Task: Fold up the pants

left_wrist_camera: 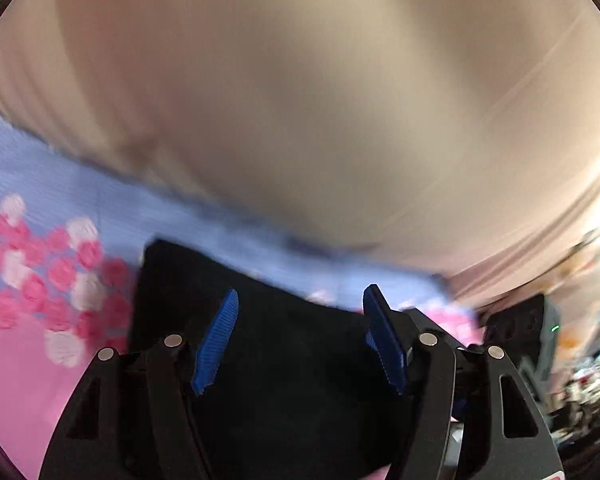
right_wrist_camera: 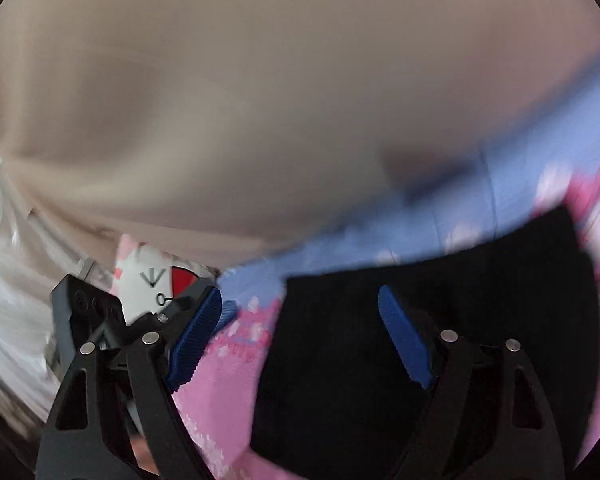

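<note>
- Both wrist views are smeared by motion blur, so fine detail is lost.
- Left wrist view: the left gripper (left_wrist_camera: 300,340) fills the lower frame, its 2 blue ribbed pads (left_wrist_camera: 216,340) standing apart with nothing pressed between them.
- The black pants (left_wrist_camera: 268,360) lie flat below the spread jaws, running from 6 o'clock up toward 10 o'clock.
- They rest on a pink and blue bedspread (left_wrist_camera: 40,240) with flower patches, which reaches from 9 o'clock across to 3 o'clock.
- A beige curtain (left_wrist_camera: 300,100) fills the upper half.
- Right wrist view: the right gripper (right_wrist_camera: 300,340) is likewise spread wide and grips nothing.
- Here the pants (right_wrist_camera: 460,340) lie from 6 o'clock toward 3 o'clock, under the right-hand pad (right_wrist_camera: 404,340).
- The left gripper (right_wrist_camera: 100,320) shows at 9 o'clock, just beside the right one.
- A white printed card (right_wrist_camera: 148,280) sits behind it.
</note>
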A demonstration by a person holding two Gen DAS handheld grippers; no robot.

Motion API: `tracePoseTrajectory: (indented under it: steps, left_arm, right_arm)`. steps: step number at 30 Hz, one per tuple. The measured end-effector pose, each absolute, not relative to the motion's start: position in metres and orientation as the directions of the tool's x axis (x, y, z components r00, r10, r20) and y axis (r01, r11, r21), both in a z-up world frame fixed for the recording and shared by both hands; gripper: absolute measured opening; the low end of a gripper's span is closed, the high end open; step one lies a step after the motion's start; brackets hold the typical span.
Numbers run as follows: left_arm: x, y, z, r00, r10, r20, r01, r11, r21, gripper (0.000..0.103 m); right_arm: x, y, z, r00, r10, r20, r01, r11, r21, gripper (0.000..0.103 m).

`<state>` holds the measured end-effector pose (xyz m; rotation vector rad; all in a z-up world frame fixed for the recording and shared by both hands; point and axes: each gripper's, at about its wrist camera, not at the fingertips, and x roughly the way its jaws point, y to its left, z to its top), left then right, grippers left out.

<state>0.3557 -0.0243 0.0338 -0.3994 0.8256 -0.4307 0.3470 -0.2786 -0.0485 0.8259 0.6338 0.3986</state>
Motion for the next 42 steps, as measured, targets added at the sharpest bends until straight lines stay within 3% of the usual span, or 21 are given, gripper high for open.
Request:
tracePoseTrajectory:
  steps: [1, 3, 5, 7, 9, 11, 12, 13, 14, 15, 16, 18, 20, 24, 32, 42]
  left_arm:
    - [0.368, -0.024, 0.012, 0.582, -0.491, -0.648, 0.170, 0.853, -0.494, 0.061]
    - [0.379, -0.017, -0.008, 0.598, -0.486, -0.637, 0.173, 0.855, -0.490, 0.059]
    - [0.376, -0.011, -0.011, 0.635, -0.467, -0.615, 0.223, 0.873, -0.434, 0.058]
    - [0.375, -0.004, -0.011, 0.644, -0.478, -0.597, 0.222, 0.864, -0.452, 0.058]
    - [0.383, -0.003, -0.011, 0.646, -0.453, -0.615, 0.200, 0.877, -0.436, 0.058]
    - [0.375, -0.009, 0.005, 0.679, -0.351, -0.645, 0.158, 0.928, -0.338, 0.049]
    - [0.359, -0.007, 0.021, 0.726, -0.227, -0.649, 0.115, 0.971, -0.211, 0.050]
    - [0.349, -0.006, 0.028, 0.751, -0.161, -0.641, 0.098, 0.986, -0.134, 0.051]
    - [0.328, -0.007, 0.043, 0.780, -0.086, -0.619, 0.090, 0.996, -0.025, 0.064]
    - [0.308, -0.008, 0.055, 0.801, -0.046, -0.598, 0.090, 0.995, 0.044, 0.072]
    - [0.290, -0.010, 0.061, 0.815, -0.032, -0.578, 0.092, 0.993, 0.076, 0.077]
    - [0.245, 0.002, 0.074, 0.847, -0.014, -0.531, 0.101, 0.986, 0.136, 0.079]
    - [0.206, -0.005, 0.084, 0.860, -0.006, -0.510, 0.110, 0.978, 0.175, 0.087]
    - [0.160, -0.026, 0.081, 0.849, -0.001, -0.529, 0.109, 0.979, 0.173, 0.087]
    - [0.122, -0.041, 0.062, 0.781, -0.073, -0.620, 0.134, 0.990, 0.052, 0.087]
    - [0.096, -0.041, 0.043, 0.737, -0.081, -0.671, 0.139, 0.990, 0.033, 0.087]
  right_arm:
    - [0.351, -0.286, -0.060, 0.759, 0.524, -0.386, -0.055, 0.643, 0.764, 0.056]
    - [0.349, -0.301, -0.067, 0.784, 0.478, -0.397, -0.043, 0.679, 0.733, 0.033]
    - [0.341, -0.324, -0.071, 0.810, 0.422, -0.406, -0.013, 0.706, 0.708, 0.028]
    - [0.343, -0.339, -0.078, 0.803, 0.465, -0.373, -0.010, 0.636, 0.771, 0.015]
    - [0.335, -0.342, -0.070, 0.812, 0.404, -0.421, 0.056, 0.665, 0.745, 0.012]
    - [0.314, -0.345, -0.052, 0.826, 0.263, -0.499, 0.152, 0.749, 0.645, 0.026]
    - [0.298, -0.345, -0.039, 0.832, 0.169, -0.528, 0.205, 0.792, 0.575, 0.044]
    - [0.273, -0.341, -0.023, 0.847, 0.079, -0.526, 0.238, 0.827, 0.508, 0.077]
    - [0.249, -0.334, -0.009, 0.868, 0.010, -0.497, 0.253, 0.852, 0.459, 0.092]
    - [0.226, -0.326, 0.002, 0.890, -0.039, -0.454, 0.250, 0.875, 0.415, 0.098]
    - [0.202, -0.311, 0.017, 0.905, -0.089, -0.416, 0.244, 0.910, 0.335, 0.098]
    - [0.169, -0.283, 0.033, 0.913, -0.128, -0.387, 0.229, 0.946, 0.227, 0.098]
    - [0.146, -0.270, 0.043, 0.925, -0.126, -0.359, 0.212, 0.954, 0.210, 0.098]
    - [0.103, -0.248, 0.049, 0.945, -0.071, -0.319, 0.151, 0.961, 0.233, 0.098]
    - [0.070, -0.223, 0.027, 0.906, -0.109, -0.409, 0.197, 0.964, 0.179, 0.098]
    - [0.042, -0.212, 0.006, 0.885, -0.091, -0.457, 0.195, 0.963, 0.185, 0.098]
